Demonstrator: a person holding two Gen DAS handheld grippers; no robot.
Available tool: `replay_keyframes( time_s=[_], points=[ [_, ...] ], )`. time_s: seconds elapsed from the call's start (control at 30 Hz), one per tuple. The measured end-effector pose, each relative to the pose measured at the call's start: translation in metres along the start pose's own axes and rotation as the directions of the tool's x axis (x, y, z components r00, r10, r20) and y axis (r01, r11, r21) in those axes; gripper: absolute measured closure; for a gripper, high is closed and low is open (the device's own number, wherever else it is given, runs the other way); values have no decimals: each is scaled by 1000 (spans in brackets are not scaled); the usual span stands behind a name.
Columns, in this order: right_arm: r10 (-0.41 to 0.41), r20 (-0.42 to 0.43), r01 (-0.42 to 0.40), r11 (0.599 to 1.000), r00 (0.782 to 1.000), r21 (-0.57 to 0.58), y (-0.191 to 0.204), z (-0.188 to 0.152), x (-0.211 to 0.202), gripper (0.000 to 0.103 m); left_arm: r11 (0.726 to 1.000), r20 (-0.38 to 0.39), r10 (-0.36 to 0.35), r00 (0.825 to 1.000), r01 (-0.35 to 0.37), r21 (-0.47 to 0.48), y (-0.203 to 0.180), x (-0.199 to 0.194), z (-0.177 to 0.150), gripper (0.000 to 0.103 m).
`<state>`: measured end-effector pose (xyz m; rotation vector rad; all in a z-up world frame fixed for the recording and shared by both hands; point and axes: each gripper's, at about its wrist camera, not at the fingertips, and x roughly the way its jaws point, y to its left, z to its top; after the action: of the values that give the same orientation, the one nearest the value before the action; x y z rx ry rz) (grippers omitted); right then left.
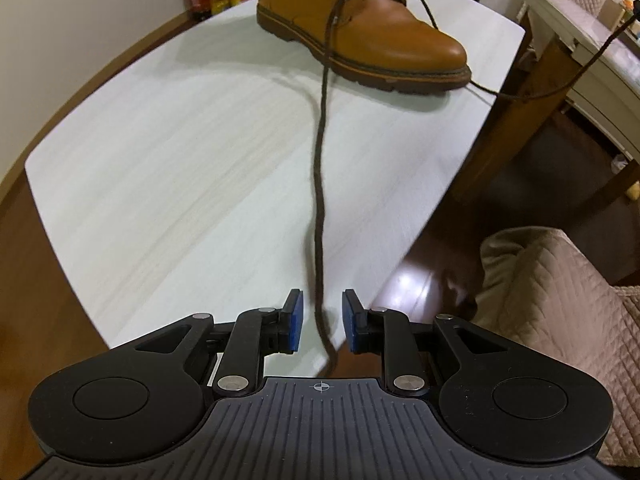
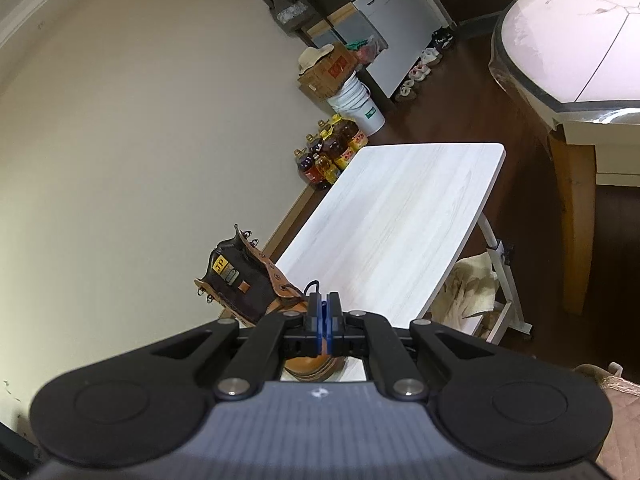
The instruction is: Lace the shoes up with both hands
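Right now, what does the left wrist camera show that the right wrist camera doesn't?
Only the left wrist view shows the open left hand-held gripper with a long brown lace running between its fingers, untouched, and the boot's toe.

Only the right wrist view shows the right hand-held gripper closed on a bit of dark lace, the boot's tongue label and a white bucket.

Both show the tan boot on the white table and the oil bottles.

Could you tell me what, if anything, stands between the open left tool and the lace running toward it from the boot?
Nothing visible does. The lace already hangs between the left tool's open pads, running clear over the white table from the boot.
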<state>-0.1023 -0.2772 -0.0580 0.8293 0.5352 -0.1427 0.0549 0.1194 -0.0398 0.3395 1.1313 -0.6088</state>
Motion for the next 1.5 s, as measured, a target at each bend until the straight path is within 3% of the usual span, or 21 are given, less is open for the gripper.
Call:
replay_keyframes(
  time_s=[0.27, 0.3, 0.33, 0.47, 0.5, 0.57, 0.7, 0.8, 0.9, 0.97, 1.23, 1.43, 1.5],
  points=[
    [29, -12, -29, 999, 1000, 14, -13, 11, 16, 100, 994, 3, 70, 998, -70, 81, -10, 16, 11, 78],
    [36, -13, -36, 999, 999, 18, -15, 12, 17, 100, 992, 2, 86, 996, -86, 88, -11, 17, 13, 83],
    [43, -14, -43, 999, 999, 21, -18, 12, 18, 100, 991, -8, 96, 995, -95, 92, -13, 18, 15, 99],
    [71, -20, -70, 997, 997, 36, -27, 16, 21, 100, 990, -60, 114, 992, -108, 92, -20, 15, 24, 101],
    [78, -21, -77, 996, 997, 39, -29, 17, 22, 100, 992, -58, 103, 993, -99, 74, -19, 8, 26, 101],
    [77, 25, -78, 997, 997, 12, -31, 29, 10, 100, 985, -9, 160, 987, -159, 68, -17, -23, 32, 101],
    [42, 147, -36, 998, 988, -46, -41, 56, -29, 101, 952, 83, 302, 950, -305, 28, -8, -92, 45, 101],
    [13, 230, -8, 1000, 973, -20, -60, 75, -65, 101, 906, 135, 418, 899, -423, 8, -8, -148, 48, 101],
    [-4, 284, -1, 1000, 959, 18, -77, 87, -92, 101, 872, 142, 486, 862, -488, -22, -12, -189, 43, 101],
    [1, 303, -11, 999, 953, 33, -83, 92, -103, 101, 861, 124, 508, 852, -508, -38, -18, -210, 33, 101],
    [81, 334, -90, 996, 939, 12, -78, 105, -136, 101, 873, 64, 481, 874, -472, -120, -51, -256, -7, 101],
    [31, 400, -44, 999, 916, 23, -95, 108, -191, 101, 891, 81, 442, 893, -427, -156, -76, -283, -24, 101],
    [15, 418, -29, 999, 909, 28, -99, 107, -206, 101, 905, 76, 411, 908, -397, -156, -86, -291, -32, 101]
  ],
)
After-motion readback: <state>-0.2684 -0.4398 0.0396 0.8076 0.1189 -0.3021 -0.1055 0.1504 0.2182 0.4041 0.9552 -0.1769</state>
